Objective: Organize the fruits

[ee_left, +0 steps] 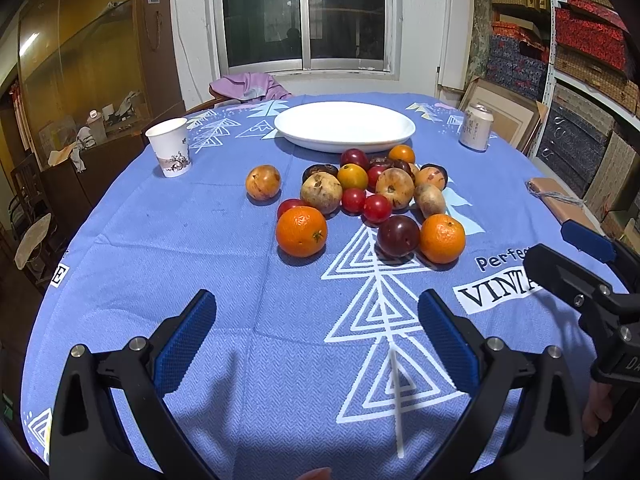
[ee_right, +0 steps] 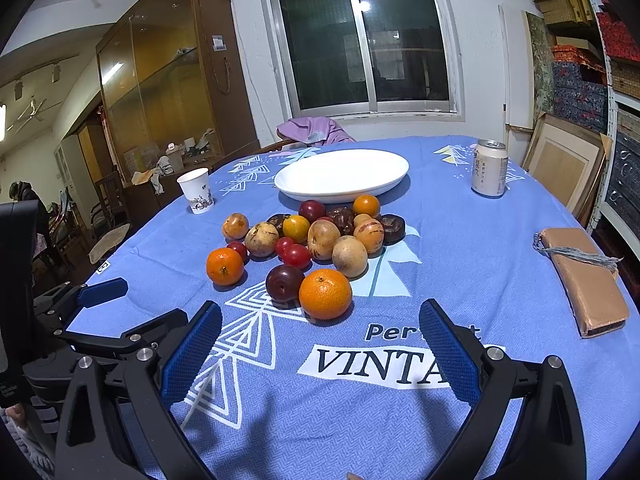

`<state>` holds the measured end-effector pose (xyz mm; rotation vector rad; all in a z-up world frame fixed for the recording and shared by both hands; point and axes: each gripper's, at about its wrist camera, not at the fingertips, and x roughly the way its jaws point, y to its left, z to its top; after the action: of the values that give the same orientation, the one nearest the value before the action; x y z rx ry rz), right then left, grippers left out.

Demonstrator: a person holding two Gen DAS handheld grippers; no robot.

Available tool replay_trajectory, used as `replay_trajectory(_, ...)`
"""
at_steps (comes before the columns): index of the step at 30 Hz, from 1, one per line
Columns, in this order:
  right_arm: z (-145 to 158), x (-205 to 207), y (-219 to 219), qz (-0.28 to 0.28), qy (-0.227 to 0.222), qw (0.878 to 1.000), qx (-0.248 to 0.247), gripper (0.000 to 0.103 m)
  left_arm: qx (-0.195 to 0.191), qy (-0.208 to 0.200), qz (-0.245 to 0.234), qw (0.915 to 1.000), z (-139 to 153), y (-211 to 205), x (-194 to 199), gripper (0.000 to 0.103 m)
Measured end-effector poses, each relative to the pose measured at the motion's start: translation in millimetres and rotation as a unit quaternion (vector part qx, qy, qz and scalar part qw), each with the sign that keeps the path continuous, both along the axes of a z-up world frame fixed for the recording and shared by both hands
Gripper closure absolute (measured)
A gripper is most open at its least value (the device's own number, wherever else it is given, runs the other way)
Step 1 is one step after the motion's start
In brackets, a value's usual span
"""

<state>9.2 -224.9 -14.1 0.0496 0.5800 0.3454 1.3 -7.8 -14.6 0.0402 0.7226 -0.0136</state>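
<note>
Left gripper (ee_left: 316,332) and right gripper (ee_right: 320,344): both spread wide, empty; hazard: round fruit pile (ee_right: 312,240) on tabletop may roll when nudged, missing white plate (ee_right: 392,168).

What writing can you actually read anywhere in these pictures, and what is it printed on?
"VINTA", cut off by a gripper finger: white label on the tablecloth.
"Per" then a hidden gap and a "t": dark blue letters on the tablecloth just above that label.
"E": small white tag at the cloth's left edge.
Can: vertical characters, too small to read.
Paper cup: a picture, no readable words.
Sticker on the cabinet: too blurred.
</note>
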Motion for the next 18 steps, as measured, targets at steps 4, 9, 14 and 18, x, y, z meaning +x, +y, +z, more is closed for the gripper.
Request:
replay_trajectory(4,-0.1,0.1,-0.1,0.000,0.001,1.000,0.000,0.003,0.001,0.001,-0.001,1.0000,-1.3,-0.7,0.7,0.004)
replay_trajectory(9,-0.8,0.2,0.6,0.001,0.001,1.000,0.001,0.003,0.001,0.006,-0.002,1.0000,-3.4,-2.0,1.4,0.004)
replay_trajectory(14,-0.9,0.0,0.5,0.001,0.001,1.000,0.001,0.003,0.002,0.008,-0.003,1.0000,-2.8,-2.7,2.3,0.004)
replay_trajectory(18,-1.4,0.6,1.0,0.002,0.002,1.000,0.001,0.003,0.002,0.010,-0.003,0.9999,-3.6,-3.2,2.9,0.004)
